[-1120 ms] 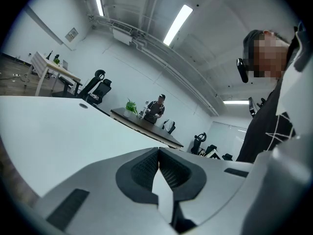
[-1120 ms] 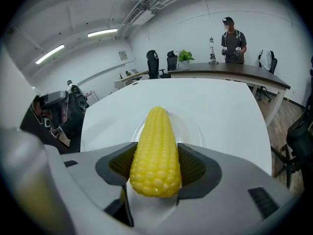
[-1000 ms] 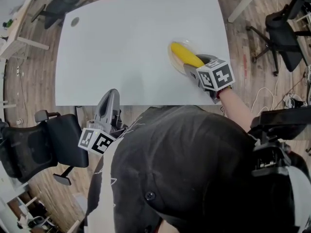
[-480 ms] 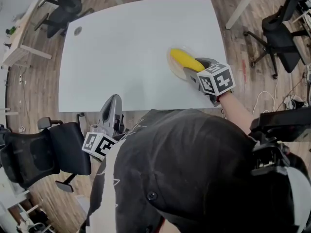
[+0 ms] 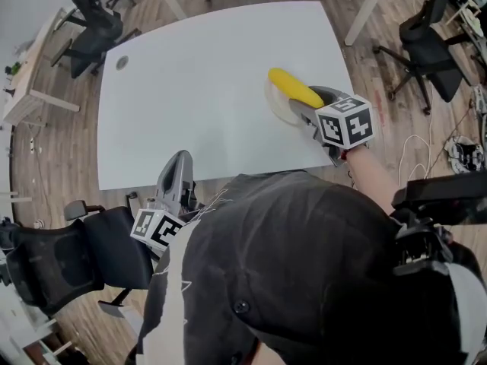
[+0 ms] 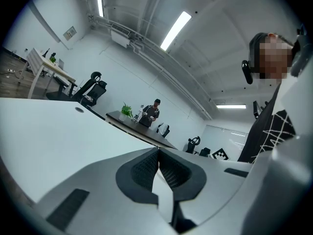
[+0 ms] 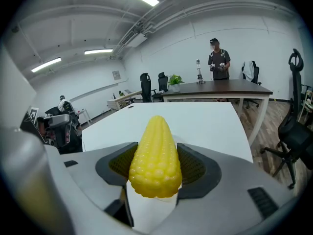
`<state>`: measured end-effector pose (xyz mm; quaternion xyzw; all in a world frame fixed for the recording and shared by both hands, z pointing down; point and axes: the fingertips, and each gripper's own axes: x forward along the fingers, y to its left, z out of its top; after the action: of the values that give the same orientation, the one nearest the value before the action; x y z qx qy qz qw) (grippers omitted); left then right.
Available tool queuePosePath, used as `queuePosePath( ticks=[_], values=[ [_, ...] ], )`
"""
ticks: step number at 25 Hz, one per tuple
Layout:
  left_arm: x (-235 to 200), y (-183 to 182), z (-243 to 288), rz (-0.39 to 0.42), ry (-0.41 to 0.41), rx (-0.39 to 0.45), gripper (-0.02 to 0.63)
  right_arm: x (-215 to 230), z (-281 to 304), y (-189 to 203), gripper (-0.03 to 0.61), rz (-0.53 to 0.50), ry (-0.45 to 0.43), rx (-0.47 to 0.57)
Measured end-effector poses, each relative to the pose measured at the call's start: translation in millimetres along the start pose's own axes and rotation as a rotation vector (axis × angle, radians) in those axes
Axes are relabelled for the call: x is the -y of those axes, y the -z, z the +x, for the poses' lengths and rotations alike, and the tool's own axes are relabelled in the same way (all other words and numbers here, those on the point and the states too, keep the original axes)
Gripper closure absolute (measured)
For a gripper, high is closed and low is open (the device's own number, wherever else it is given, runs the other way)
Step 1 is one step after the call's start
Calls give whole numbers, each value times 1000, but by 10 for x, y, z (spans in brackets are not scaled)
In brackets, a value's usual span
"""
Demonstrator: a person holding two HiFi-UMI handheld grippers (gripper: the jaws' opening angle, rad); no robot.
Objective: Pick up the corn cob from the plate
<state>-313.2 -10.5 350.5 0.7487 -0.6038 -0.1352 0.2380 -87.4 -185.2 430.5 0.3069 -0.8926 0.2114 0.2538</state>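
Note:
The yellow corn cob lies between the jaws of my right gripper, which is shut on its thick end. The cob points away over the pale plate on the white table. In the right gripper view the corn cob fills the gap of the right gripper, both dark pads pressed to its sides; the plate is hidden there. My left gripper hangs at the table's near edge, shut with nothing in it. Its pads meet in the left gripper view.
Office chairs stand right of the table and another chair sits at my near left. A small round grommet marks the table's far left corner. A person stands by a dark desk beyond.
My right gripper keeps its hold on the corn cob over the plate. The head view has shifted slightly; the left gripper stays at the table's near edge.

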Motion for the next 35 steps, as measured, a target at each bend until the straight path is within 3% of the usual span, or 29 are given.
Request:
queuePosePath(
  ticks=[7, 14, 21, 27, 35],
  values=[
    [-108, -97, -156, 27, 74, -36, 598, -233, -130, 62, 322, 87, 48, 57],
    [-178, -7, -375, 46, 136, -94, 600, -457, -255, 406, 322, 177, 104, 83],
    [-21, 190, -475, 16, 194, -126, 600, -578, -512, 774, 322, 212, 120, 54],
    [84, 369, -498, 44, 184, -174, 600, -490, -714, 872, 322, 243, 107, 58],
    [741, 709, -586, 19, 152, -149, 600, -325, -1279, 1139, 322, 247, 54, 61]
  ],
)
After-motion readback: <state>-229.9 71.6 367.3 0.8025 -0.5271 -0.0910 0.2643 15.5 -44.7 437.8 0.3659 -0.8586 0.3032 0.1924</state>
